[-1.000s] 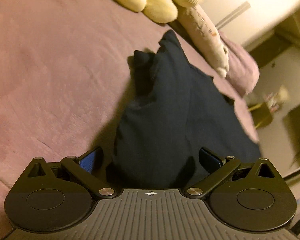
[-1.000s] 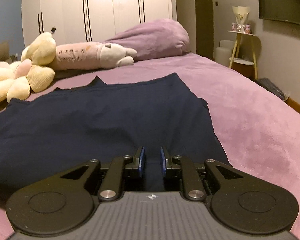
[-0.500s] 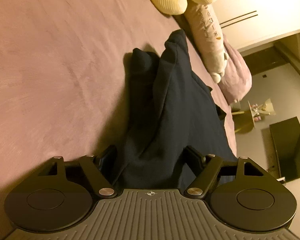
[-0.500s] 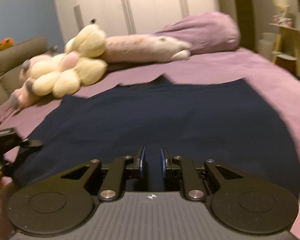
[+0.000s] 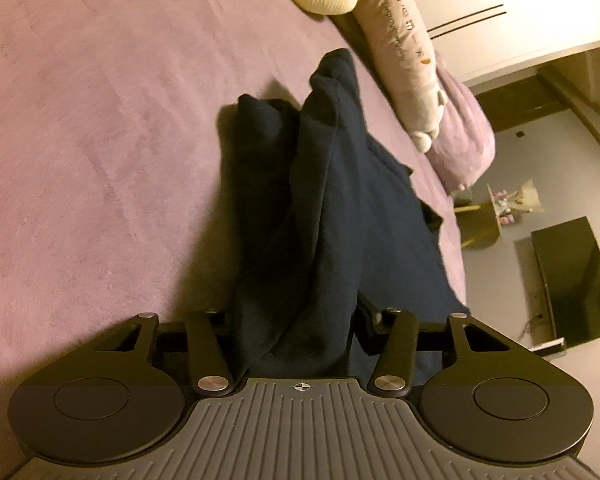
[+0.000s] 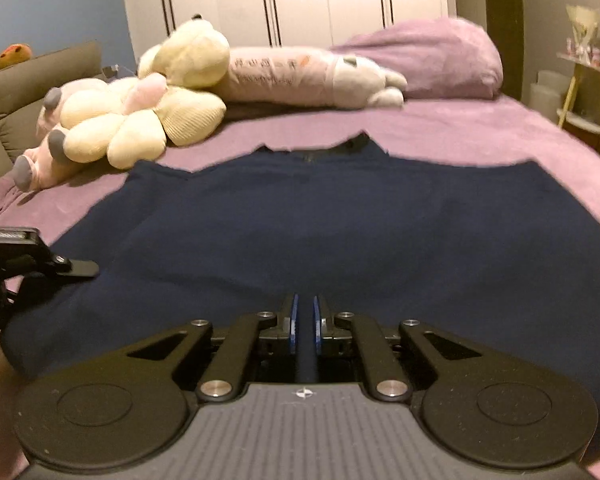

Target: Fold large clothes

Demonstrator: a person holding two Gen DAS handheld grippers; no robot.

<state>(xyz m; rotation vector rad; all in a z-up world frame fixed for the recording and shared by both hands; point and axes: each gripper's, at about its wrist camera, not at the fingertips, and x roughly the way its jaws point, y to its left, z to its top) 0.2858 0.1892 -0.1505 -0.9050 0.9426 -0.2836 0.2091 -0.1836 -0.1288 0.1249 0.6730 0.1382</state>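
Note:
A large dark navy garment (image 6: 300,232) lies spread on the purple bed (image 6: 500,140), collar toward the pillows. My right gripper (image 6: 304,330) is shut on its near hem, blue pads pinching the fabric. In the left wrist view the garment (image 5: 340,208) bunches into folds running away from me. My left gripper (image 5: 296,320) has its jaws wide apart, with a thick bunch of the cloth lying between them and hiding the pads. The left gripper also shows at the left edge of the right wrist view (image 6: 24,264), at the garment's left corner.
Cream and pink plush toys (image 6: 140,112), a long pink plush pillow (image 6: 308,76) and a purple pillow (image 6: 432,56) lie at the bed's head. White wardrobes (image 6: 320,0) stand behind. A small stand (image 6: 584,72) and a dark TV (image 5: 572,280) are at the right.
My left gripper's jaws have narrowed around the bunched cloth and its view has tilted. My right gripper has swung left along the hem, still pinching it, and the left gripper has come into its view.

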